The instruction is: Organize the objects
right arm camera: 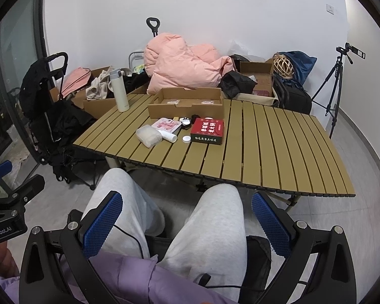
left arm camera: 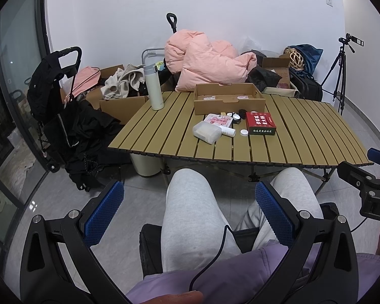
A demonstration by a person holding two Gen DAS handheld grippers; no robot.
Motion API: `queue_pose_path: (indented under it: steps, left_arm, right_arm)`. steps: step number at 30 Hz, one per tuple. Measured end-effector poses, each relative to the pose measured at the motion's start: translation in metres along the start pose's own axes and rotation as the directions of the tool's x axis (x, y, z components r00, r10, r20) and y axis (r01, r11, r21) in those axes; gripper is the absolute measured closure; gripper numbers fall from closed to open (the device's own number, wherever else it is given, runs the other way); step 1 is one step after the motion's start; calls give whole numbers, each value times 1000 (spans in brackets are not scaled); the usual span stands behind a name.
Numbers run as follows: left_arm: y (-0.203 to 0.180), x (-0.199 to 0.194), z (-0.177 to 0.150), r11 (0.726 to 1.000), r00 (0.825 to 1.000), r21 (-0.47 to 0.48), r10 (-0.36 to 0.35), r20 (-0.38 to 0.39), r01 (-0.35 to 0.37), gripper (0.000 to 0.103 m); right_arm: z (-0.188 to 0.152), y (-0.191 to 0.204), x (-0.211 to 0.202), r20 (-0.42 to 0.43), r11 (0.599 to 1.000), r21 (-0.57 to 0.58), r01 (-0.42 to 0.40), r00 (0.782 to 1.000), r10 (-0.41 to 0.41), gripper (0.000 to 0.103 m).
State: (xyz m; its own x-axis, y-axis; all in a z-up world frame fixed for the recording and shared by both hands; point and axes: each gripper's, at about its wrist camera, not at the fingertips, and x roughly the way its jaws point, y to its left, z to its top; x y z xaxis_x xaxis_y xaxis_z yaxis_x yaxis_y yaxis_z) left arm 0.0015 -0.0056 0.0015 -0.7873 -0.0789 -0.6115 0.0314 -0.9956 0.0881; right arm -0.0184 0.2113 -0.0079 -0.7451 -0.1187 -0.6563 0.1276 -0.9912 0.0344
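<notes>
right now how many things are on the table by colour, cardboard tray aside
red: 1, the box
white or clear: 4, thermos, clear case, tube, cap
pink: 1, pouch
black: a small cluster, count unclear
total: 6, cluster excluded

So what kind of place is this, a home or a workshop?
Probably a spare room at home used for storage: a folding slat table, a heaped pink duvet and cardboard boxes of clothes.
</notes>
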Motion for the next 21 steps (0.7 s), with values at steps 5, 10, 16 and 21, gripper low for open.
queue_pose_path:
  steps: [5,10,16,21]
  left_arm:
    - [0,0,-1,1000,1000,0,0,-1,0,0]
    - [0,0,-1,1000,1000,1,0,-2,0,0]
    - [1,5,-4,1000,1000,0,1,-23,-1,0]
    - [1,31,-6,999,991,-8,-52,-121,51,0]
  right_arm:
    - [0,-1,1,-3,1000,5,1,1000,-1,0]
    - [-1,-1,1,-4,1000,9,-11,1000,11,0]
    - [-2,-4,-2,48,999,36,-34,998,32,0]
    - [-5,-1,7,26,997,12,-70,997,70,0]
